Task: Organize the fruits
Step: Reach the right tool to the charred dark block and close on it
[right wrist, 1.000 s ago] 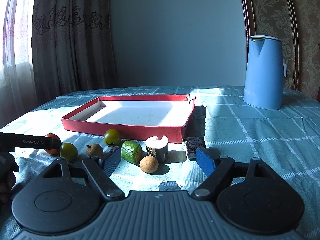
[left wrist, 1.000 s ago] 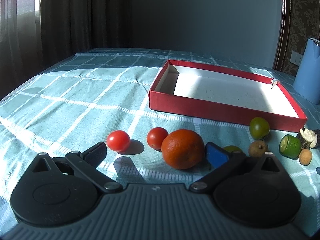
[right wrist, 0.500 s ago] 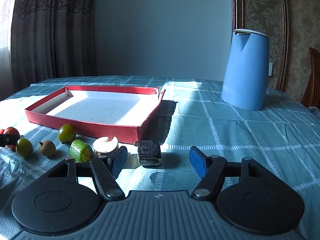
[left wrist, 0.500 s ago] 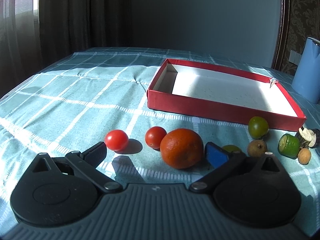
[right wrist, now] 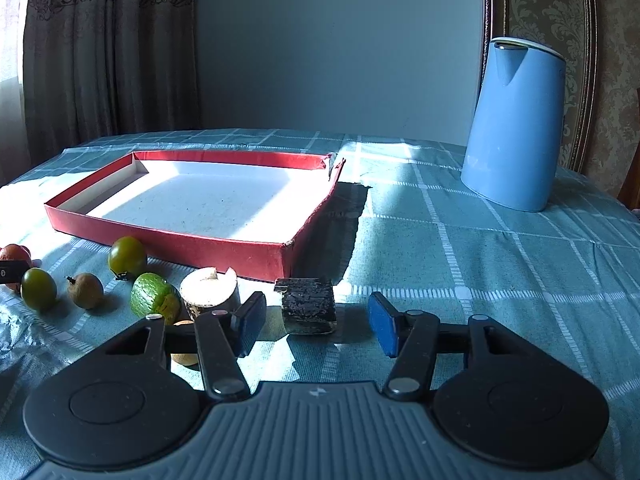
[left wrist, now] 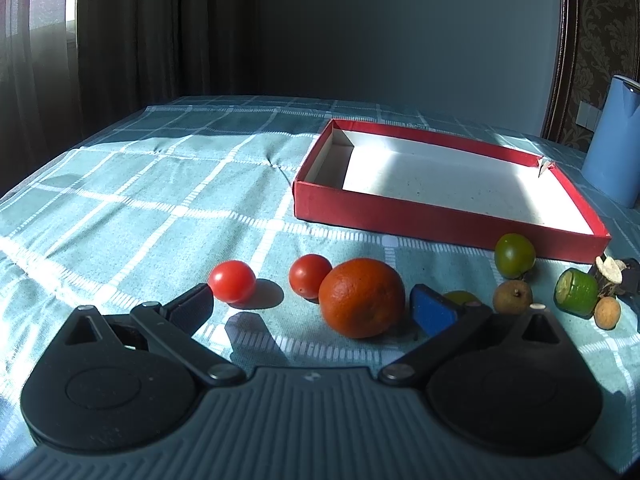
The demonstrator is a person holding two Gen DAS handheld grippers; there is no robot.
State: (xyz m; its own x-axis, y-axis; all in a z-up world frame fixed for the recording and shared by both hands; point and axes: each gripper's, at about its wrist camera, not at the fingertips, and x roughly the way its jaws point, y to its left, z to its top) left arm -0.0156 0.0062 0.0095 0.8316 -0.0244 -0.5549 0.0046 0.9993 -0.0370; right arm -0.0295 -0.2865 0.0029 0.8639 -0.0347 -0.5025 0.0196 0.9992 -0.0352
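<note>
A dark block (right wrist: 307, 306) is sitting on the cloth (right wrist: 480, 264) between the right gripper's (right wrist: 316, 324) jaws, which have just been closing but are not touching it. The red box (right wrist: 192, 246) is lying at eleven o'clock. The left gripper (left wrist: 316, 306) is standing spread around the orange (left wrist: 362, 297), untouched.

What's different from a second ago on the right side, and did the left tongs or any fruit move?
The right tongs swung right along the row of fruit, from around the small tan fruit to the dark bark-like block. Their jaws have just been closing; the block sits between them, pads not yet touching. The left tongs stayed put, open around the orange. No fruit moved; the red tray holds nothing.
</note>
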